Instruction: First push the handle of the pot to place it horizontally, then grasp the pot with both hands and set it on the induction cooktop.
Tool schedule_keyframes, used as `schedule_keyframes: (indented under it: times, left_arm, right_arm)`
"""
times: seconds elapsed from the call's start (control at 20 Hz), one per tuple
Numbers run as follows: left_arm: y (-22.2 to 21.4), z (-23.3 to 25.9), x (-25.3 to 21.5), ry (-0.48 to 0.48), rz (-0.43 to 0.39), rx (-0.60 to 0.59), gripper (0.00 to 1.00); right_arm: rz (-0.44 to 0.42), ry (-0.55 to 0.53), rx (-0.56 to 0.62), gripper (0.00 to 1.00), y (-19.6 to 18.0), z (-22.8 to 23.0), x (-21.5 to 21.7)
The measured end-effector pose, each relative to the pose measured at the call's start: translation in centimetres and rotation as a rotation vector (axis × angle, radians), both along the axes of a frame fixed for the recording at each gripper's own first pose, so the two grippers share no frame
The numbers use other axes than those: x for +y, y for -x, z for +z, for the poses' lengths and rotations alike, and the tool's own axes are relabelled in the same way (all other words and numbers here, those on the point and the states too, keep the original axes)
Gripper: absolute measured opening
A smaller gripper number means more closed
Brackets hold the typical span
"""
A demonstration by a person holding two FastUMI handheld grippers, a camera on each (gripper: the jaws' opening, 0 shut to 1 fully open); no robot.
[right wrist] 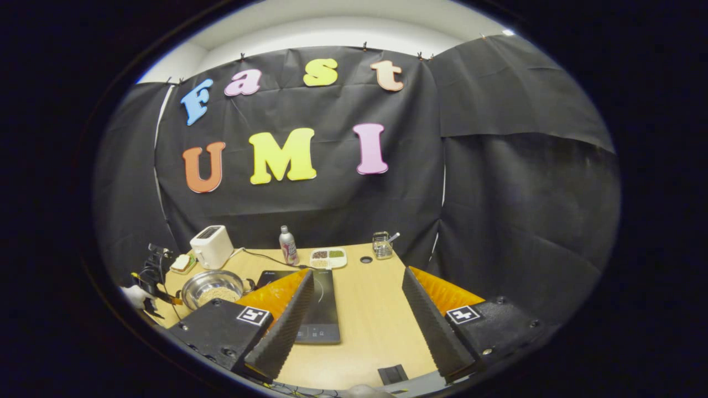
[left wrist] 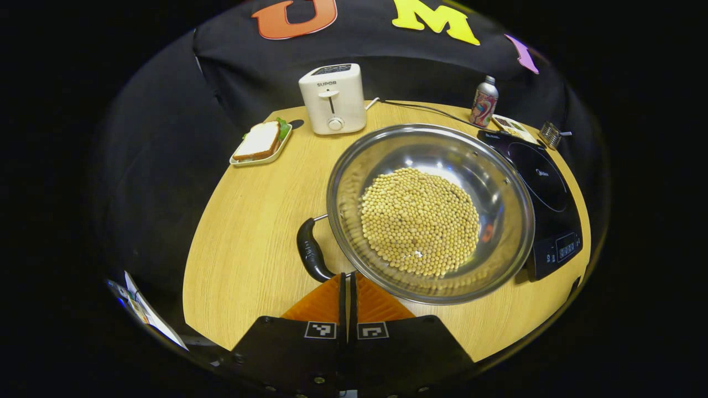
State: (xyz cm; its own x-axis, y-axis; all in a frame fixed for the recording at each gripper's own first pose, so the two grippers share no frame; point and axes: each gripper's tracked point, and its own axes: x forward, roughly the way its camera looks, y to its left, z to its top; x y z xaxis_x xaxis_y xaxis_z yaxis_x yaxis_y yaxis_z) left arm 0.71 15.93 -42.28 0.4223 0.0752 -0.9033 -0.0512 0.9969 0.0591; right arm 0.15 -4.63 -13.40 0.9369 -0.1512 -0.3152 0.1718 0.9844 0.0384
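Pot (left wrist: 430, 213): steel, filled with beans, on the table (left wrist: 249, 249) just beside the induction cooktop (left wrist: 545, 204), not on it.
Handle (left wrist: 311, 251): on the pot's side away from the cooktop, drooping against the rim; judged not yet horizontal.
Left gripper (left wrist: 348, 287): fingers pressed together, holding nothing, tips just beside the handle's lower end and the pot's rim.
Right gripper (right wrist: 354, 315): fingers wide apart, empty, on the cooktop's far side from the pot.
Progress: first push seems barely begun; two-handed lift remains.
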Motion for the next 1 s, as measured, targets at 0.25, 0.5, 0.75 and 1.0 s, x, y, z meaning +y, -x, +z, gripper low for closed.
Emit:
schedule_keyframes:
  times: [0.25,0.5,0.75,1.0]
  left_arm:
    - [-1.5,0.0,1.8,-0.022,0.013,-0.017,0.00]
    - [-2.4,-0.7,2.7,-0.038,0.019,-0.024,0.00]
    - [-2.1,-2.8,3.4,-0.014,0.064,0.029,0.10]
    - [-2.8,-2.1,3.8,-0.009,0.058,-0.002,0.00]
  right_arm:
    - [0.008,0.000,0.017,0.97,0.0,-0.4,0.7]
    - [0.006,0.014,0.021,0.96,0.1,-0.3,0.8]
    - [0.000,0.021,0.025,0.96,0.1,-0.1,0.9]
    - [0.010,0.030,0.029,0.96,-0.2,0.1,1.7]
